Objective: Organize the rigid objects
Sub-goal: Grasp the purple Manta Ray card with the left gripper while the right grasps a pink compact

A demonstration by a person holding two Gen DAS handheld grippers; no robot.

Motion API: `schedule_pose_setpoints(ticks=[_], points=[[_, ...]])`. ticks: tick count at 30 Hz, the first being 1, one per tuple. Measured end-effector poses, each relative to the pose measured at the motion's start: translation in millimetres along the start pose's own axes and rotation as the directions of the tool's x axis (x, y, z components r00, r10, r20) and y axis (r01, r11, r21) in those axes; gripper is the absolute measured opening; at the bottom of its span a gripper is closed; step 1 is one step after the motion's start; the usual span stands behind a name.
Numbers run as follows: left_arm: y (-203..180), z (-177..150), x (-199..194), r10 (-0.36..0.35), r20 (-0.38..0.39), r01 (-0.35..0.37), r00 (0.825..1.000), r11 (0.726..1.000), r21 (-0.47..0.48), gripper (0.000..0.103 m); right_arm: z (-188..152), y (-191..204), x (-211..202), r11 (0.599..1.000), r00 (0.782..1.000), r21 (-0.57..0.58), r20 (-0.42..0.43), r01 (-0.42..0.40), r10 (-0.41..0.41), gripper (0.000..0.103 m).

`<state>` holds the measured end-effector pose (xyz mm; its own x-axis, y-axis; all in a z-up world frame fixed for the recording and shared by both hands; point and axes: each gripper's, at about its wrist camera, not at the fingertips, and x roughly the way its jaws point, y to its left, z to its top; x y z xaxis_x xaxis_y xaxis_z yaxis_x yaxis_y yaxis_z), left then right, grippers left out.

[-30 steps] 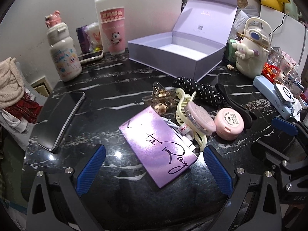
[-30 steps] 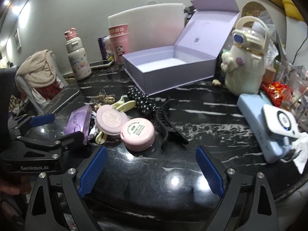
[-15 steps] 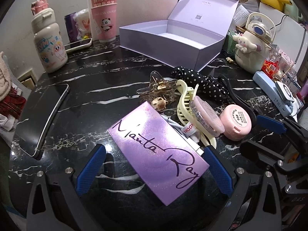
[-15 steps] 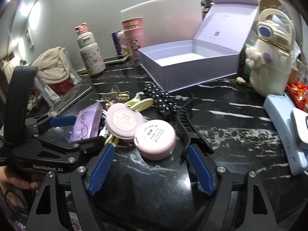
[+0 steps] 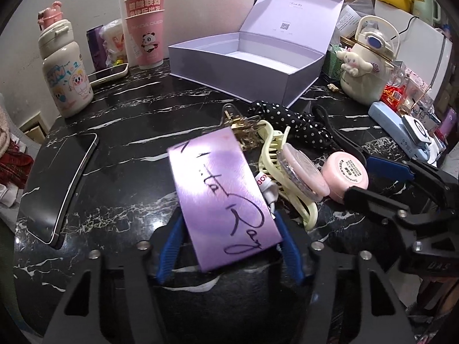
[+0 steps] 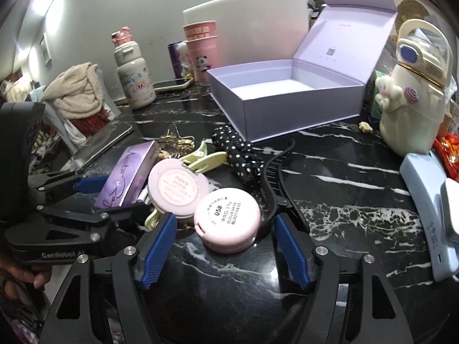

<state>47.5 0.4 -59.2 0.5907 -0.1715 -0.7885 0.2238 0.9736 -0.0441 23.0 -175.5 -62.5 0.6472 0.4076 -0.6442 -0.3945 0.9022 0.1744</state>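
Now your left gripper [image 5: 228,246] jaws, just closing, clamp the purple palette [image 5: 221,197]; your right gripper [image 6: 225,246] jaws, narrowing, seemingly flank the pink compact [image 6: 227,219] untouched on the bench [image 6: 344,200].

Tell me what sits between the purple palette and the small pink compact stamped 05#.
In the right wrist view, a larger pink round compact lies between the purple palette and the 05# compact, resting on a cream claw clip.

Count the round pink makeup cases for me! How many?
2. One round pink case lies between the right gripper's open fingers. The other leans on the yellow hair clip beside it. More may hide under the pile.
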Motion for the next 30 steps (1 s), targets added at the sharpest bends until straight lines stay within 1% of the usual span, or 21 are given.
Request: schedule_pose_setpoints(ticks=[5,10,14,17,20,21,22,23,25,27,30], points=[[10,-1,-3,-0.015,-0.006,0.015,1.0,1.0,-0.009,0.057,0,7,-16,1.0,0.999,-0.022,0.031,-0.019,0.019,0.071],[22,-3,-7,-0.054,-0.008,0.053,0.999,0.998,-0.014,0.056,4,20,-12,0.997,0.998,-0.046,0.025,-0.054,0.055,0.071],[32,-4,-9,-0.08,-0.014,0.08,0.997,0.996,-0.027,0.056,8,25,0,0.997,0.999,-0.067,0.011,-0.041,0.041,0.071],[36,-2,-8,-0.081,-0.025,0.08,0.996,0.996,-0.028,0.056,13,26,6,0.997,0.999,-0.075,0.001,-0.032,0.033,0.071],[35,3,-6,-0.081,-0.059,0.08,0.995,0.997,-0.022,0.056,16,25,11,0.995,1.0,-0.096,-0.007,-0.012,0.011,0.071],[35,5,-5,-0.094,-0.076,0.093,0.993,0.995,-0.023,0.056,17,25,12,0.995,1.0,-0.102,-0.01,-0.007,0.006,0.071],[36,6,-6,-0.103,-0.079,0.102,0.992,0.994,-0.026,0.056,18,25,13,0.994,1.0,-0.106,-0.012,-0.003,0.001,0.071],[36,7,-7,-0.102,-0.07,0.101,0.992,0.995,-0.023,0.056,18,24,14,0.994,1.0,-0.108,-0.016,0.004,-0.005,0.071],[35,9,-12,-0.094,-0.025,0.094,0.995,0.996,-0.008,0.056,19,21,13,0.995,1.0,-0.102,-0.019,0.015,-0.017,0.071],[35,12,-15,-0.087,0.003,0.087,0.996,0.996,0.003,0.056,19,16,12,0.996,0.999,-0.092,-0.021,0.022,-0.024,0.071],[36,18,-9,-0.088,-0.01,0.088,0.996,0.996,0.0,0.056,19,13,10,0.996,0.999,-0.089,-0.023,0.023,-0.025,0.071]])
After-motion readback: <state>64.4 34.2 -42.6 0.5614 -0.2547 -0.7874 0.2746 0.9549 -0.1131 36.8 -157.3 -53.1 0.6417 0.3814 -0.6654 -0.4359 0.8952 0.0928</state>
